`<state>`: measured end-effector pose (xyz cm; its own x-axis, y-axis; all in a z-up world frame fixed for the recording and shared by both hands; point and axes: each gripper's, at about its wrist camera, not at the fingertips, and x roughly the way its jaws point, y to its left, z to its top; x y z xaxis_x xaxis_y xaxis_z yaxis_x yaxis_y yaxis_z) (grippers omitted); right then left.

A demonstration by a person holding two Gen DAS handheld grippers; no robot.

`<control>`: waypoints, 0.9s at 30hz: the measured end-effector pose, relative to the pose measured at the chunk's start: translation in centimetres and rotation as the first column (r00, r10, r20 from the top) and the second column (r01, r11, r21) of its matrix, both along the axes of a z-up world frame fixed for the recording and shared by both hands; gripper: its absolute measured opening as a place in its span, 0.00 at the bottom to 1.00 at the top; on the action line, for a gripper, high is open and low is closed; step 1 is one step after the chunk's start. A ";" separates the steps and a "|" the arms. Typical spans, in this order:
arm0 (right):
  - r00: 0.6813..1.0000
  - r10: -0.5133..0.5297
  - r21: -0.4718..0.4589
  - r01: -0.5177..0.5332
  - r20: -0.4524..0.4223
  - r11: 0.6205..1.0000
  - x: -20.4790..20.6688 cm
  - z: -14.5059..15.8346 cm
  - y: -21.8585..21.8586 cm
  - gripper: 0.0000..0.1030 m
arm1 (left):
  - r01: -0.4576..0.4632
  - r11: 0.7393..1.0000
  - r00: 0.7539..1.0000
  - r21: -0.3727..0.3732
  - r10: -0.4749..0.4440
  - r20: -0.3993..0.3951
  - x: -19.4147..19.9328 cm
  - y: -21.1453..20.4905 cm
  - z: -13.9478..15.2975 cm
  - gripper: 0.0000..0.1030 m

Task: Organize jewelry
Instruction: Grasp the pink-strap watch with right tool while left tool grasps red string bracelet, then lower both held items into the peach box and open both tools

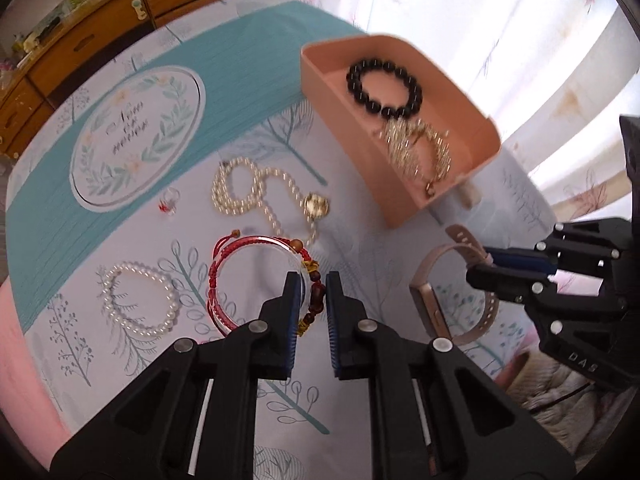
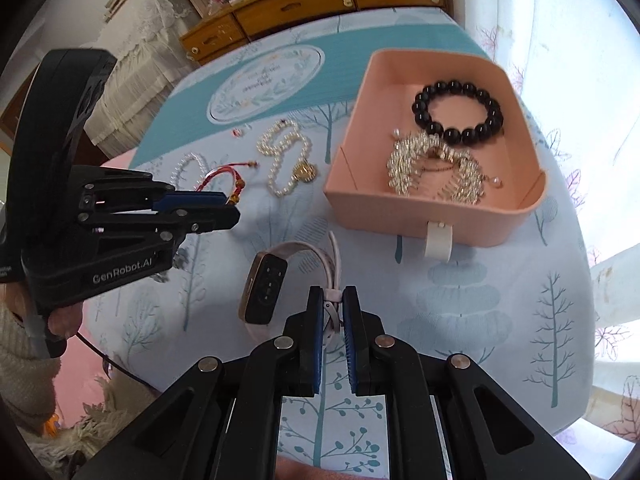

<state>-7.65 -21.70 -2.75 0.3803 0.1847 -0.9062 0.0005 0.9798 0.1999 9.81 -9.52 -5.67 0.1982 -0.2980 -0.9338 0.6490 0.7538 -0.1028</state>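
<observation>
Gripping both loads: left gripper (image 1: 313,280) clamps red bracelet (image 1: 256,280), right gripper (image 2: 333,300) clamps watch (image 2: 266,288) strap. Tray (image 2: 404,220) lies ahead of both, nearer right; watch stands on edge.

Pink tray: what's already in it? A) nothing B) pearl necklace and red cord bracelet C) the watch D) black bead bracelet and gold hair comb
D: the black bead bracelet and the gold hair comb lie inside the pink tray; the pearl necklace lies on the cloth outside it, and the grippers hold the red cord bracelet and the watch.
</observation>
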 end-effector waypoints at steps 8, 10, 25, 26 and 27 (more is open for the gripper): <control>0.986 -0.087 0.027 0.084 0.144 0.996 -0.4 6.2 -3.6 0.09 | 0.022 0.996 0.997 -0.086 -0.015 0.079 1.4 -4.0 5.8 0.10; 0.976 -0.130 0.027 0.128 0.174 0.991 0.3 7.4 -5.2 0.09 | 0.019 0.995 0.996 -0.094 -0.011 0.088 1.2 -5.3 6.9 0.10; 0.942 -0.311 0.096 0.301 0.127 0.949 5.4 4.8 -13.4 0.09 | -0.117 0.982 0.988 -0.151 0.099 -0.123 8.8 -13.7 3.4 0.10; 0.942 -0.310 0.098 0.299 0.126 0.949 5.4 4.7 -13.5 0.09 | -0.116 0.982 0.987 -0.150 0.097 -0.128 9.1 -14.1 3.1 0.10; 0.943 -0.309 0.101 0.298 0.125 0.949 5.4 4.5 -13.4 0.09 | -0.114 0.982 0.987 -0.149 0.094 -0.132 9.3 -14.7 2.7 0.10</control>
<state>-2.26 -35.15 1.77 0.5495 0.1099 -0.8282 0.2624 0.9184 0.2960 19.15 -24.27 -2.95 0.1216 -0.4253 -0.8968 0.5428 0.7849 -0.2987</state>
